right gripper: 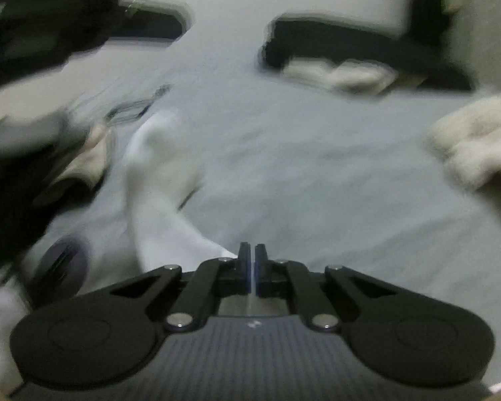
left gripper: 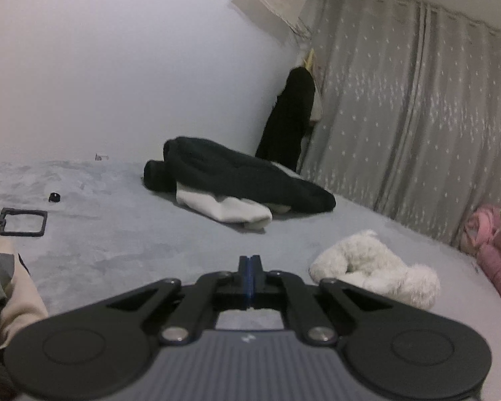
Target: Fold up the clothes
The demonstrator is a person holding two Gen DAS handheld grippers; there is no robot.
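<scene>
left wrist view: the left gripper [left gripper: 249,260] hovers over the grey bed [left gripper: 117,254], jaws pressed together on nothing. a black garment [left gripper: 243,173] lies heaped on a white one [left gripper: 223,209] near the wall. right wrist view, blurred: the right gripper [right gripper: 251,250] is nearly clenched, a thin gap showing; whether it pinches the white cloth [right gripper: 163,200] beside it, i cannot tell.

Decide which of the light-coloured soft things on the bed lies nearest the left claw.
The fluffy white bundle, just right of the left claw. The white garment lies farther back, partly under the black garment.
</scene>
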